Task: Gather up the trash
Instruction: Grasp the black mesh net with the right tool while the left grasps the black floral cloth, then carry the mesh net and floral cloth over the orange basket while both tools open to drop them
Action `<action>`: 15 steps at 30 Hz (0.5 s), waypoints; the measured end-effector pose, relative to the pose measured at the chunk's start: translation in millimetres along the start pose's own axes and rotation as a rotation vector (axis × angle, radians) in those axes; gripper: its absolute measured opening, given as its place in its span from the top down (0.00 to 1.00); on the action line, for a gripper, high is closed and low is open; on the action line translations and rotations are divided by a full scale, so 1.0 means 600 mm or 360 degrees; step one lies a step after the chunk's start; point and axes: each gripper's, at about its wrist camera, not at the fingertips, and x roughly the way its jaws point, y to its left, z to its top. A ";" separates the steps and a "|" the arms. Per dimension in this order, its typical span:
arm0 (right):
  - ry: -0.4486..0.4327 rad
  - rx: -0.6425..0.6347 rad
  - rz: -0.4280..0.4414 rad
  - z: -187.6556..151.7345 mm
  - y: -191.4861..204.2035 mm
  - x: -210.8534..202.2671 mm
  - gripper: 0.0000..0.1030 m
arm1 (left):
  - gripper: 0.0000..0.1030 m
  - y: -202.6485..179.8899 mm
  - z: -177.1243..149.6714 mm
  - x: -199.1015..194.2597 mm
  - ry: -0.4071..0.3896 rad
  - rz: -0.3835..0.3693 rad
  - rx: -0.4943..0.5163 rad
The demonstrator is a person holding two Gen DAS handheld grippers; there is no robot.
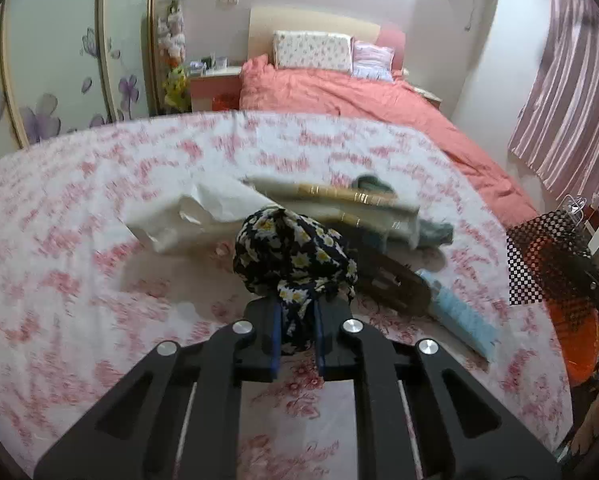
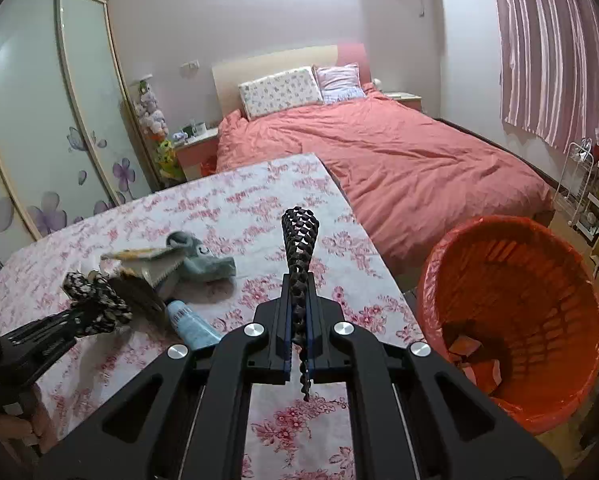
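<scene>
- Clamping a dark daisy-print cloth bundle (image 1: 295,260), the left gripper (image 1: 297,344) holds it above the flowered surface (image 1: 79,280).
- The right gripper (image 2: 299,334) has its jaws together on a black lattice-patterned strip (image 2: 300,240), which stands up past the fingertips.
- On the surface lie a blue tube (image 2: 191,324), a grey-blue cloth (image 2: 207,264), a brush-like item (image 2: 139,296) and what may be crumpled white paper (image 1: 203,212), blurred in the left view.
- An orange-lined bin (image 2: 511,320) stands just beside the surface's right edge, with a few scraps at its bottom.
- A coral-covered bed (image 2: 399,160) lies beyond.
</scene>
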 end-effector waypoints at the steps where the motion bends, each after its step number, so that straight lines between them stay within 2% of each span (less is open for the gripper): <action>1: -0.0014 -0.0001 0.0004 0.002 0.002 -0.006 0.95 | 0.87 0.002 0.003 -0.011 -0.0018 0.0001 0.0003; 8: -0.0092 -0.0011 0.0040 0.014 0.013 -0.050 0.95 | 0.87 0.009 0.024 -0.095 -0.0157 -0.0001 0.0006; 15: -0.0173 -0.0014 0.0056 0.020 0.011 -0.094 0.95 | 0.87 -0.021 0.028 -0.157 -0.0247 -0.0039 0.0045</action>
